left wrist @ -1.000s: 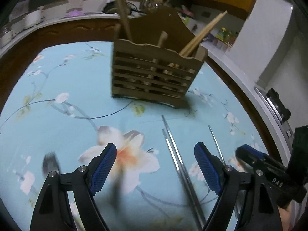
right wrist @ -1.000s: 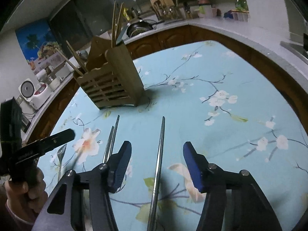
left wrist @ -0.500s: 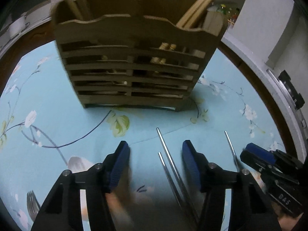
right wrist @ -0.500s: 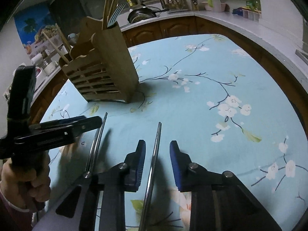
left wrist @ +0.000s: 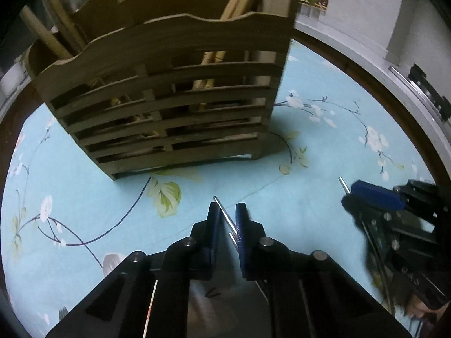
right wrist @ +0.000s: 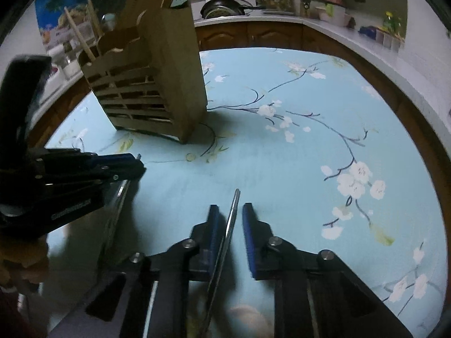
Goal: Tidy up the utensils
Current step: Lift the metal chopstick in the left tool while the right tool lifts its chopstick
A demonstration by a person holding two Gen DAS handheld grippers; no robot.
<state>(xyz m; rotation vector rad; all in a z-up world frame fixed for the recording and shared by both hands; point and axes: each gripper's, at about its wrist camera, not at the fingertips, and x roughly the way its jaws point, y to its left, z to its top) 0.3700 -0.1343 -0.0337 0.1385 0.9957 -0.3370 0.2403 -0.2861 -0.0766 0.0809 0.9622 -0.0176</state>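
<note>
Left gripper point(left wrist: 227, 219) narrowed around paired metal chopsticks point(left wrist: 225, 216) on table point(left wrist: 324, 140); right gripper point(right wrist: 229, 219) narrowed around single chopstick point(right wrist: 229, 225). Contact unclear for both. Wooden holder point(left wrist: 169, 98) just beyond.

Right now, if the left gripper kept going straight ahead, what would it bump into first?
Probably the wooden utensil holder. The left gripper points across bare blue cloth toward the holder's slatted front, with only the metal chopsticks between its fingers. Depth is hard to judge through the fisheye.
</note>
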